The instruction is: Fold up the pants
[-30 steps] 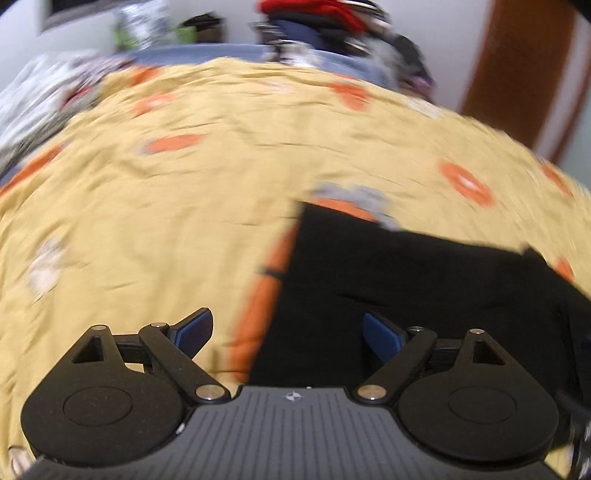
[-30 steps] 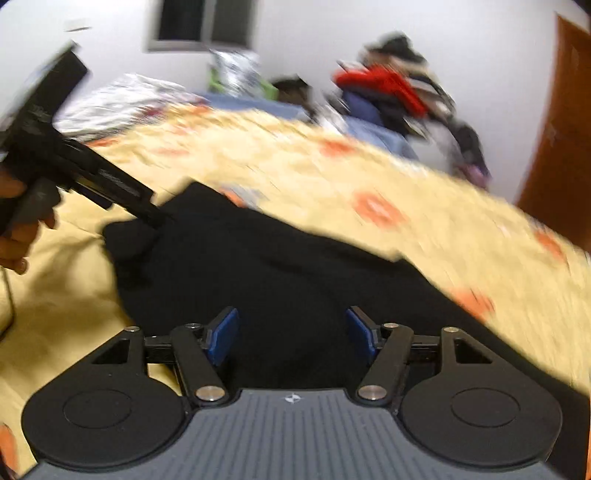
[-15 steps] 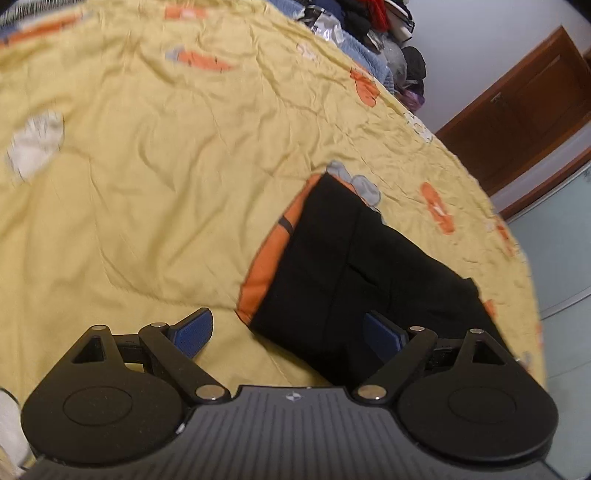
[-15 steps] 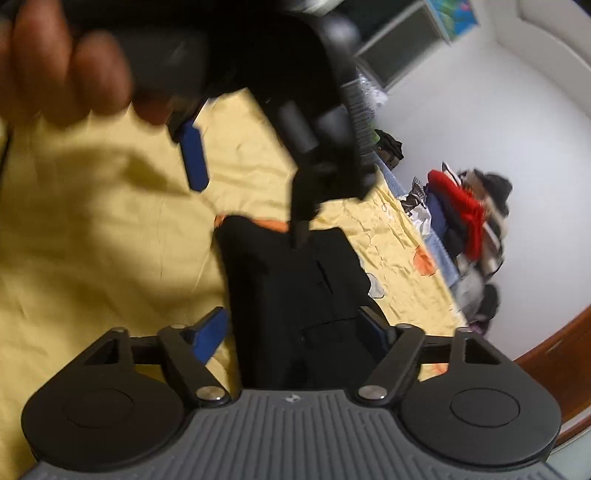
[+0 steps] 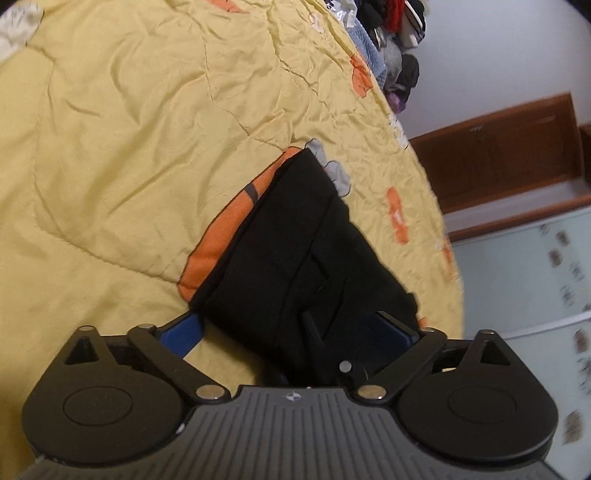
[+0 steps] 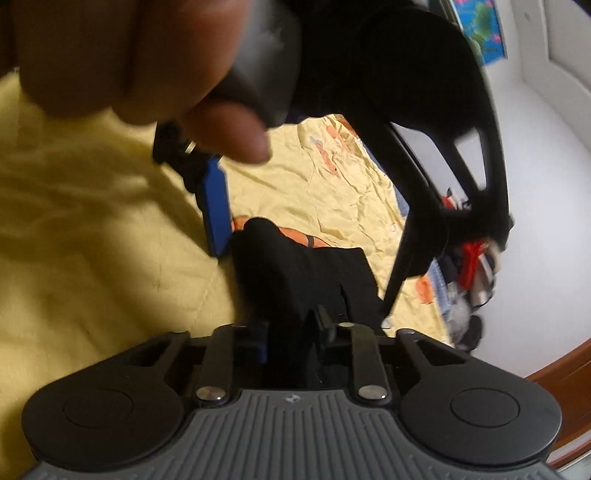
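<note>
Black folded pants (image 5: 303, 229) lie on a yellow bedspread (image 5: 129, 147), over an orange patch. My left gripper (image 5: 290, 325) straddles their near end; its jaws are opening wide and the pads do not press the cloth. In the right wrist view the pants (image 6: 295, 266) run away from me, and my right gripper (image 6: 293, 332) is closing with its jaws narrowed on black cloth at the near edge. One of the right gripper's fingers (image 5: 314, 328) shows between the left jaws. Above, a hand (image 6: 129, 55) holds the left gripper, whose blue pad (image 6: 216, 210) hangs beside the pants.
The bedspread's edge (image 5: 443, 229) curves close on the right of the pants, with a brown wooden door (image 5: 498, 147) beyond. A pile of clothes (image 5: 391, 22) lies at the far end of the bed. Wrinkled bare bedspread lies to the left.
The right jaws have narrowed sharply onto the pants' near edge. The left gripper has come lower and closer over the same end, its jaws a little wider. Both views have rolled.
</note>
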The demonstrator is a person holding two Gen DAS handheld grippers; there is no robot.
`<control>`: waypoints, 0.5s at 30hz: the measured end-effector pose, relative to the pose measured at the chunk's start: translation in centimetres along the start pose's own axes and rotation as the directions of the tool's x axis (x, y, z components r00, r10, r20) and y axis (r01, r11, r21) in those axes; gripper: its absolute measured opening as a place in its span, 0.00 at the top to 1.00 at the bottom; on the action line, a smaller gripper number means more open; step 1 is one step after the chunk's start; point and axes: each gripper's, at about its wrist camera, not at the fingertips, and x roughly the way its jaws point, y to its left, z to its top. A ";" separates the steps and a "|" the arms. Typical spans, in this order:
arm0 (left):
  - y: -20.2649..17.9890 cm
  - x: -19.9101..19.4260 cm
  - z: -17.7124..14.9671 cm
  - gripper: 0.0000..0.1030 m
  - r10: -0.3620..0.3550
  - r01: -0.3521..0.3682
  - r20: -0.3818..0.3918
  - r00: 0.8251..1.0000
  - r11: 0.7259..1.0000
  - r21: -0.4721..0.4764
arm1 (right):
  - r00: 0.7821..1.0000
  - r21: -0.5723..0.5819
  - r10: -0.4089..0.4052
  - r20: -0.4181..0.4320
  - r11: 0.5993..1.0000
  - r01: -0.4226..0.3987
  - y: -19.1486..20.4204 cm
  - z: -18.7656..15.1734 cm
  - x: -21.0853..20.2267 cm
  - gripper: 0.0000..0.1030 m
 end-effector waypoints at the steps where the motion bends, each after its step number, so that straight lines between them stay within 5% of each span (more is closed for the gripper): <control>1: 0.2 0.2 0.3 0.04 -0.016 0.016 -0.004 1.000 1.000 -0.015 | 0.999 0.069 0.031 0.010 0.997 -0.032 -1.2 -0.1 -0.2 0.80; 4: 0.4 1.0 1.2 0.04 -0.067 0.066 -0.024 0.997 0.996 -0.065 | 0.989 0.345 0.137 0.063 0.927 -0.150 -5.9 -0.8 -0.6 0.82; 7: 0.0 2.3 1.9 0.04 -0.134 0.129 -0.040 0.990 0.986 -0.102 | 0.979 0.496 0.167 0.113 0.845 -0.201 -9.6 -1.9 -0.7 0.82; 10: -0.3 3.9 2.4 0.05 -0.159 0.152 -0.047 0.986 0.981 -0.124 | 0.973 0.580 0.191 0.133 0.781 -0.233 -11.6 -2.9 -0.4 0.82; 15: -1.3 5.1 3.6 0.12 -0.138 0.135 -0.027 0.990 0.987 -0.084 | 0.952 0.585 0.268 0.148 0.752 -0.303 -10.8 -3.5 -1.7 0.81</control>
